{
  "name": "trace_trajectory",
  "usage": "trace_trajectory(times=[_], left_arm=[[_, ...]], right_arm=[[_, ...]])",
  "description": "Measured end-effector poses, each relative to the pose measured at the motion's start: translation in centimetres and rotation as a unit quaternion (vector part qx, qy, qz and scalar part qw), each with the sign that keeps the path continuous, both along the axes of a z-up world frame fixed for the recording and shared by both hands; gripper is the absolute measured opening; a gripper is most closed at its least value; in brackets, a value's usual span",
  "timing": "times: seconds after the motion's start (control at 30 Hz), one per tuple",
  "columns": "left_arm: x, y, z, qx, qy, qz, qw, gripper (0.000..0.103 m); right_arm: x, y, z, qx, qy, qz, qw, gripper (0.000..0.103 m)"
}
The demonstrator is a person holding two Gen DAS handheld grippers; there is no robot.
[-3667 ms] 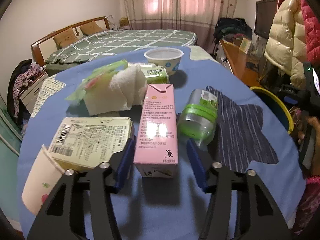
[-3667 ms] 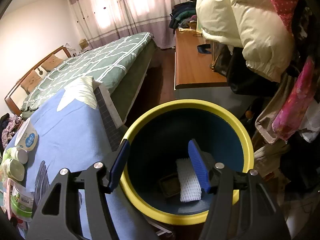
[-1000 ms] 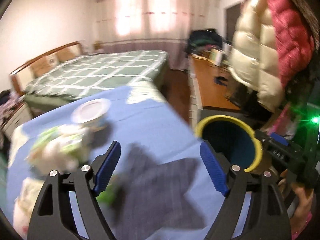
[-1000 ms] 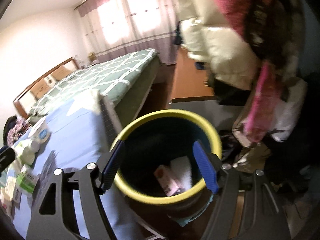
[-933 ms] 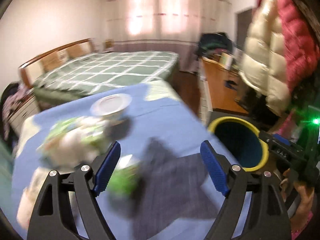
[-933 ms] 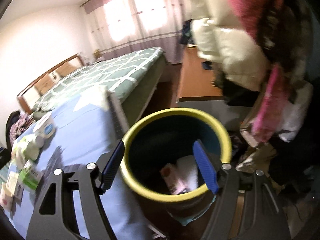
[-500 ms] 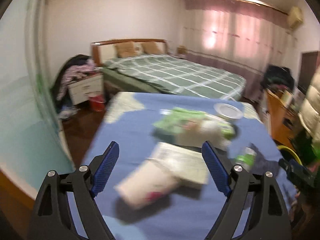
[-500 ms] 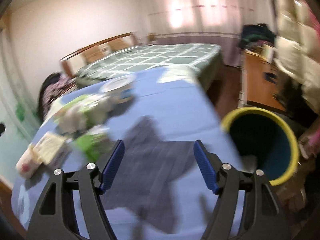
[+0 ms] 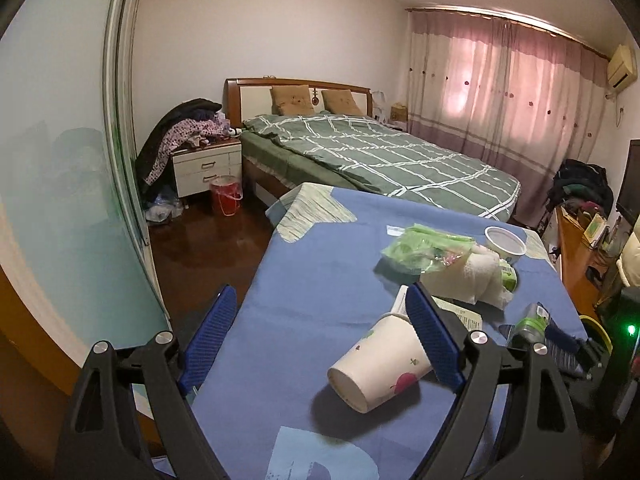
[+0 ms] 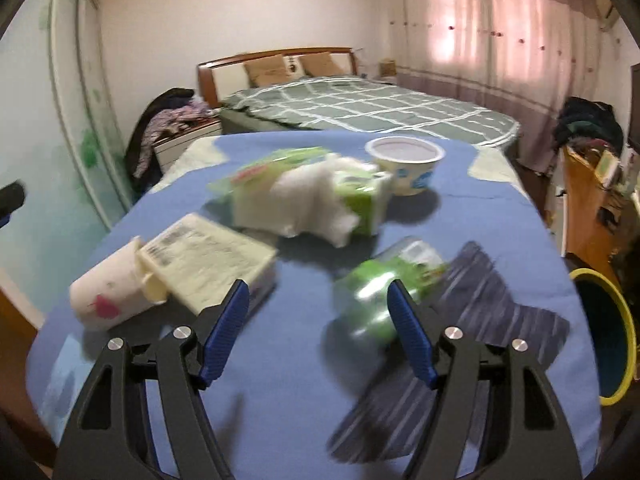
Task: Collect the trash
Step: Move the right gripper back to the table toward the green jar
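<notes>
Left gripper [image 9: 320, 334] gapes wide with nothing held, a tipped paper cup [image 9: 378, 366] lying by its right finger on the blue worktop [image 9: 304, 280]; right gripper [image 10: 318, 330] is spread wide too, empty, a blurred green bottle [image 10: 374, 292] just ahead of its right finger; flat carton [image 10: 208, 258] to the left, tissue heap [image 10: 316, 196] beyond, white bowl [image 10: 406, 164] farther back, yellow-rimmed bin [image 10: 608, 332] off the right edge.

Empty tongs [image 10: 318, 332], jaws apart, above blurred green bottle [image 10: 376, 292] on blue table [image 10: 288, 392]
</notes>
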State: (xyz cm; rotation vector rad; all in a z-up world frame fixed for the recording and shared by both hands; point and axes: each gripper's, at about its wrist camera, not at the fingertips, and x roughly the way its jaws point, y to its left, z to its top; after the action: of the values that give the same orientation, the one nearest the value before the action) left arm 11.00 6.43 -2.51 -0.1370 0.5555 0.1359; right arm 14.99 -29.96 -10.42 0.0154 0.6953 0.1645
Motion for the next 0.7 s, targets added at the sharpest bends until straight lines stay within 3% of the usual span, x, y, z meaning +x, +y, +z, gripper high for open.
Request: trace_trajectory(times=[0.23, 0.4, 0.7], left_arm=[[0.6, -0.7, -0.8, -0.012, 0.01, -0.01, 0.9998, 0.085], [1.3, -1.5, -1.3, -0.017, 0.016, -0.022, 0.9995, 0.085], [1.4, -2.4, -1.6, -0.022, 0.018, -0.035, 0.999, 0.085]], right_arm=[[1.3, -4.7, -0.1, 0.0, 0.008, -0.046, 0.999, 0.069], [2.9, -5.6, -0.6, 0.007, 0.025, -0.021, 0.999, 0.081], [4.5, -4.2, -2.0, 0.01, 0.055, 0.017, 0.998, 0.085]])
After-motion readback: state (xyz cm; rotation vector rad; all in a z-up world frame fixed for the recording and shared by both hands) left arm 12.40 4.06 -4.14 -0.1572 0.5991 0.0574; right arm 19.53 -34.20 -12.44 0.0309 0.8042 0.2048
